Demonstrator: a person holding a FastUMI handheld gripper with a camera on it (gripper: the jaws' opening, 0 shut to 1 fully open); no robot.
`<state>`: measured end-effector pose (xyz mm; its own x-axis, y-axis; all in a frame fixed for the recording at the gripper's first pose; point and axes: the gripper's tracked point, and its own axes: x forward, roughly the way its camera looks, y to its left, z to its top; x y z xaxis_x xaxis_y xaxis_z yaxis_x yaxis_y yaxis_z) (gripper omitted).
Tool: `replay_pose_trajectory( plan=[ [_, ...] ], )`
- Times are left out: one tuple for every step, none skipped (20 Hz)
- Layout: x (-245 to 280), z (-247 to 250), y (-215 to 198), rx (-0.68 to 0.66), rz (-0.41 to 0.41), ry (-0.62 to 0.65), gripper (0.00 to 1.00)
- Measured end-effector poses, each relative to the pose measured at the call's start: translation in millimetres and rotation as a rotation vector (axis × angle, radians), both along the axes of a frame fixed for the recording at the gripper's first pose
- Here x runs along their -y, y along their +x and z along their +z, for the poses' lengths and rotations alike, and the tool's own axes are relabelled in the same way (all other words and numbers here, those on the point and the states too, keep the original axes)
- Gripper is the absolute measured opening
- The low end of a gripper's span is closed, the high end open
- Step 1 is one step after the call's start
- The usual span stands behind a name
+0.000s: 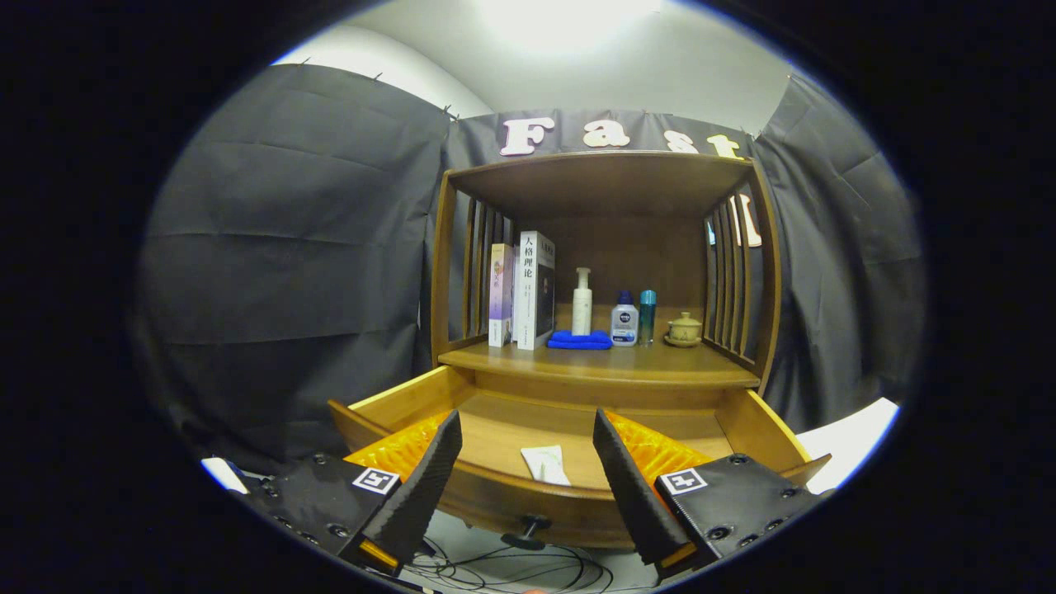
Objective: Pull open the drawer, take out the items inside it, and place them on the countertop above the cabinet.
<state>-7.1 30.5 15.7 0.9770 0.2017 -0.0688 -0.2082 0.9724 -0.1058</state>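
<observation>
The wooden cabinet's drawer point(412, 396) stands pulled open just ahead of my fingers. A small white packet point(545, 464) lies on the drawer's floor near its front wall, between my two fingers. The drawer's dark knob point(530, 528) sticks out below the curved front panel. My gripper point(525, 437) is open, with nothing between its fingers, held above the drawer's front edge. The countertop point(660, 367) above the drawer carries several items.
On the countertop stand two books point(524, 289), a white pump bottle point(582, 301) on a folded blue cloth point(579, 340), a small white bottle point(624, 320), a teal bottle point(648, 316) and a small lidded cup point(684, 330). Cables point(528, 569) lie on the floor below the drawer.
</observation>
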Motion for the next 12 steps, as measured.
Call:
replay_pose_trajectory(
  plan=[
    [1, 3, 7, -0.016, 0.005, -0.001, 0.99],
    [2, 3, 13, -0.034, 0.011, 0.000, 0.99],
    [4, 3, 19, -0.057, 0.016, 0.001, 0.99],
    [6, 4, 25, -0.073, 0.016, 0.002, 0.99],
    [8, 5, 31, -0.087, 0.016, -0.004, 0.99],
    [8, 4, 37, -0.106, 0.021, -0.018, 0.99],
    [7, 4, 43, -0.121, 0.028, -0.028, 0.99],
    [3, 3, 48, -0.139, 0.047, -0.035, 0.99],
    [0, 2, 54, -0.161, 0.058, -0.040, 0.99],
    [2, 1, 59, -0.179, 0.064, -0.044, 0.99],
    [-1, -2, 66, -0.213, 0.077, -0.040, 0.99],
    [-3, -6, 73, -0.255, 0.090, -0.023, 0.99]
  ],
)
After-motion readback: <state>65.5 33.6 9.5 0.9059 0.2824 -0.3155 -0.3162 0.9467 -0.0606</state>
